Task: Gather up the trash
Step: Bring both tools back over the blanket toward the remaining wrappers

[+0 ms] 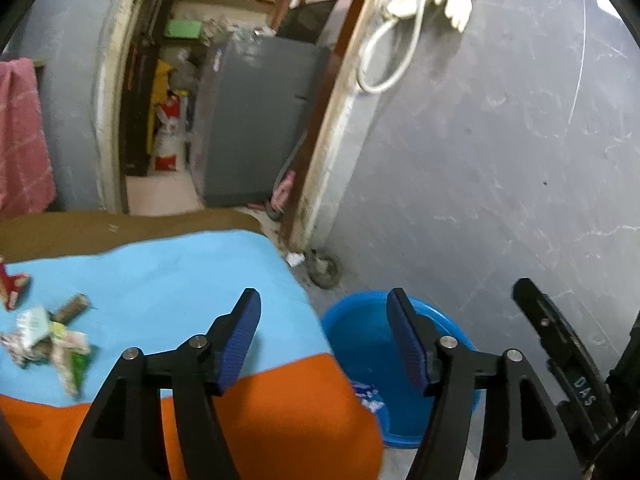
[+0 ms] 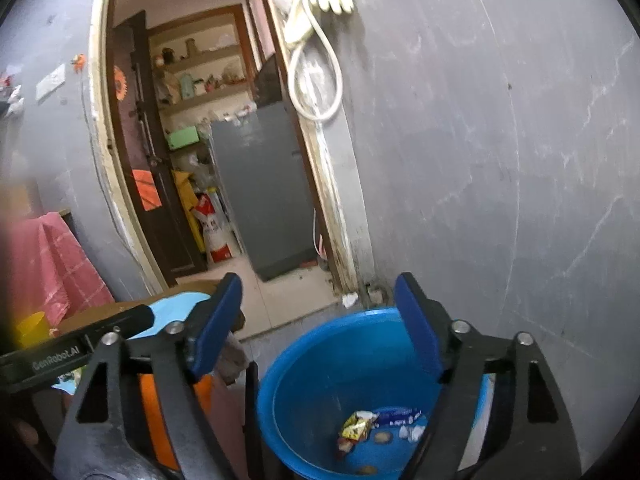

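Observation:
A blue tub [image 2: 320, 360] stands on the floor by the grey wall; it holds a yellow wrapper [image 2: 356, 426] and a blue-and-white wrapper [image 2: 400, 416]. My right gripper [image 2: 318, 316] is open and empty, held above the tub. My left gripper [image 1: 322, 330] is open and empty, over the edge of the blue and orange cloth [image 1: 180, 280] and the tub [image 1: 360, 344]. Several crumpled wrappers [image 1: 52, 340] lie on the cloth at the left, with a red one [image 1: 12, 286] at the edge.
A doorway [image 2: 224, 200] opens onto a room with a grey cabinet [image 1: 256, 120] and shelves. A pink cloth [image 1: 20, 136] hangs at the left. A white cord and gloves [image 1: 420, 8] hang on the wall. A paper scrap [image 1: 295, 258] lies by the door frame.

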